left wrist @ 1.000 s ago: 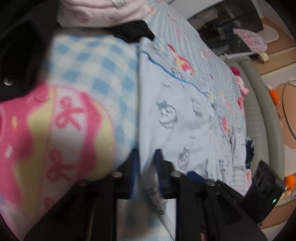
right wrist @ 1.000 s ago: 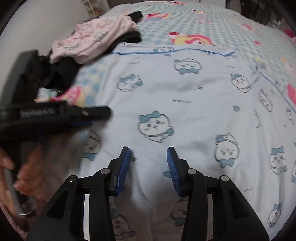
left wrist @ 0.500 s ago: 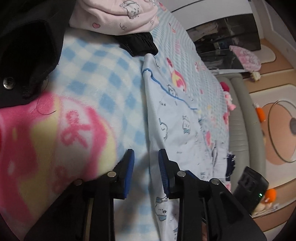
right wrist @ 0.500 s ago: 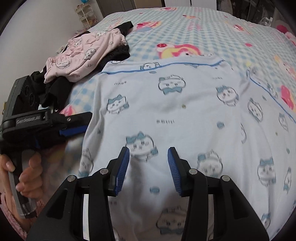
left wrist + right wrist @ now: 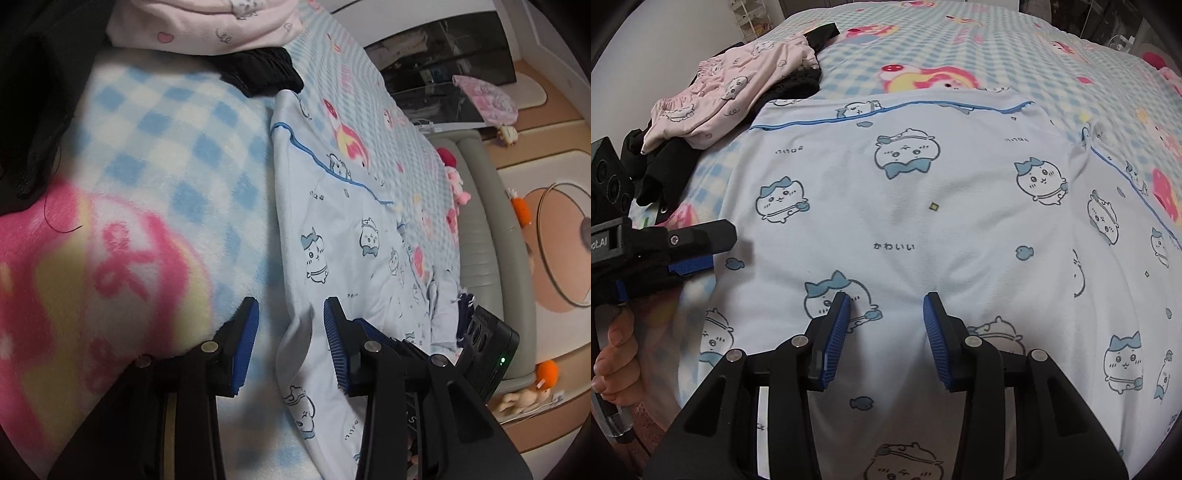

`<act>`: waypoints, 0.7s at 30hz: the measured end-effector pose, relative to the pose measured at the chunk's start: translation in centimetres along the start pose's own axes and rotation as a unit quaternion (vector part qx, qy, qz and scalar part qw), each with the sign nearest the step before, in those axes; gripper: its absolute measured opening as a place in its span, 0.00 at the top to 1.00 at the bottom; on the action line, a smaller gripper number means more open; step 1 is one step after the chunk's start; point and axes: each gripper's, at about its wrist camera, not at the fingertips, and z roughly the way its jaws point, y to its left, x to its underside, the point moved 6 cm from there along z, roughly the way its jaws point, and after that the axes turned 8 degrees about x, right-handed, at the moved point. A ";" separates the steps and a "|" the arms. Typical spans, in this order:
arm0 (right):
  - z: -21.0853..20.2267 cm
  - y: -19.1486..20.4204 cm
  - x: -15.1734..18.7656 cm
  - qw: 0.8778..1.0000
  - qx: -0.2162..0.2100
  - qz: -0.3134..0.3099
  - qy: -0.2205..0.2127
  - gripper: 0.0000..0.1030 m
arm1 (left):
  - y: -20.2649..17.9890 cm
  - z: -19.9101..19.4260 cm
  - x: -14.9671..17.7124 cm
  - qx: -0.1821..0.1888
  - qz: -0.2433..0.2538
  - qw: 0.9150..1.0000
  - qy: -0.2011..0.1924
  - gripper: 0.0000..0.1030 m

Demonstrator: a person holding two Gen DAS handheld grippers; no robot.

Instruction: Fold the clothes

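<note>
A light blue garment (image 5: 923, 206) printed with cartoon animals and edged in blue piping lies spread flat on the bed. It also shows in the left wrist view (image 5: 340, 258). My right gripper (image 5: 884, 306) is open, its blue pads resting on the garment's near middle, where the cloth puckers a little between them. My left gripper (image 5: 290, 314) is open over the garment's left side edge, which lies between its pads. The left gripper also shows in the right wrist view (image 5: 690, 258), beside that edge.
A pink printed garment (image 5: 731, 92) lies on black clothes (image 5: 657, 166) at the far left of the bed. The bed has a blue checked fleece blanket (image 5: 166, 155) with pink figures. A grey padded bed rail (image 5: 480, 221) and the floor lie to the right.
The left gripper has opened wider and shifted along the garment's left edge. The right gripper has moved forward and down onto the garment, so it looks closer.
</note>
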 end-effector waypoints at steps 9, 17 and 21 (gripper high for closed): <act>-0.5 -0.1 0.1 1.000 -0.002 0.004 -0.006 0.61 | -1.0 0.7 0.3 -0.017 0.037 0.999 0.010 0.87; -1.8 1.2 0.1 1.000 -0.012 0.011 -0.022 0.57 | -1.0 -1.5 -0.1 -0.135 0.093 0.986 -0.023 0.98; -2.2 0.1 0.5 1.000 0.015 0.018 -0.020 0.57 | -0.5 -4.0 0.4 -0.212 0.110 0.970 -0.047 0.97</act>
